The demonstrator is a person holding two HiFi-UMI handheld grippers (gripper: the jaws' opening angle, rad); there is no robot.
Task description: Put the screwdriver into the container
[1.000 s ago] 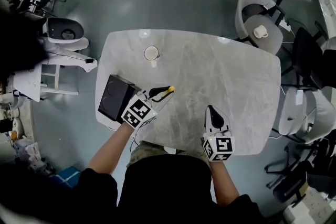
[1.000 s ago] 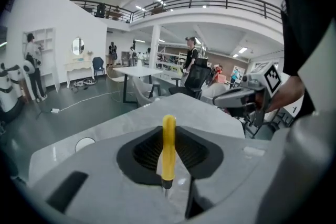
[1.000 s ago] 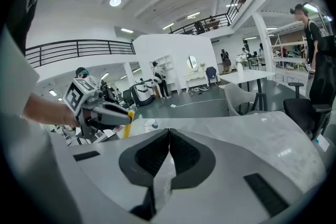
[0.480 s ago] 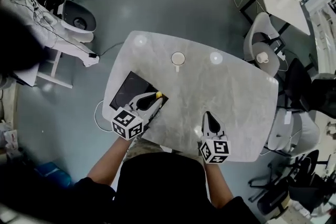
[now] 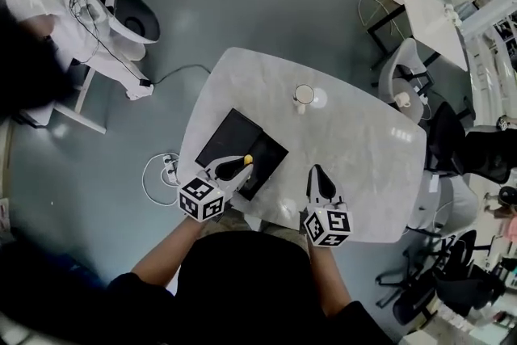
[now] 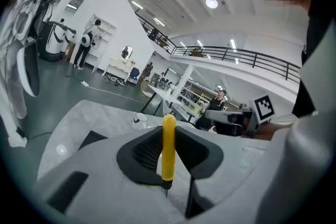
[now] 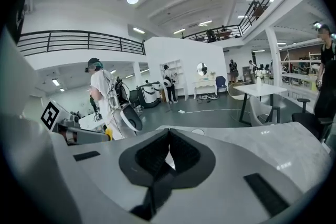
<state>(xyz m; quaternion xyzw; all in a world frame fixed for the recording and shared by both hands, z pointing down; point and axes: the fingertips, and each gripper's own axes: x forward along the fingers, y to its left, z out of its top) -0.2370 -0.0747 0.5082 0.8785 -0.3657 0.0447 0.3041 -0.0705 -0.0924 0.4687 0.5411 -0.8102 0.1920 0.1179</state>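
Note:
My left gripper (image 5: pixel 233 166) is shut on a yellow-handled screwdriver (image 5: pixel 247 160), which hangs over the near corner of the black container (image 5: pixel 239 143) on the grey table (image 5: pixel 363 166). In the left gripper view the yellow handle (image 6: pixel 168 149) stands upright between the pads, its small metal tip pointing back at the camera. A dark corner of the container (image 6: pixel 92 138) shows beyond the jaws at the left. My right gripper (image 5: pixel 316 174) hovers over the table's near edge, to the right of the container. Its jaws (image 7: pixel 168 152) are shut with nothing between them.
A white cup (image 5: pixel 304 94) stands on the far side of the table and also shows small in the left gripper view (image 6: pixel 139 119). Chairs (image 5: pixel 408 85) crowd the table's right side. A cable (image 5: pixel 161 167) lies on the floor at the left. People stand in the background.
My left gripper has carried the screwdriver leftward, from the bare table beside the container to over the container's near corner. My right gripper has moved left too and sits nearer the table's near edge.

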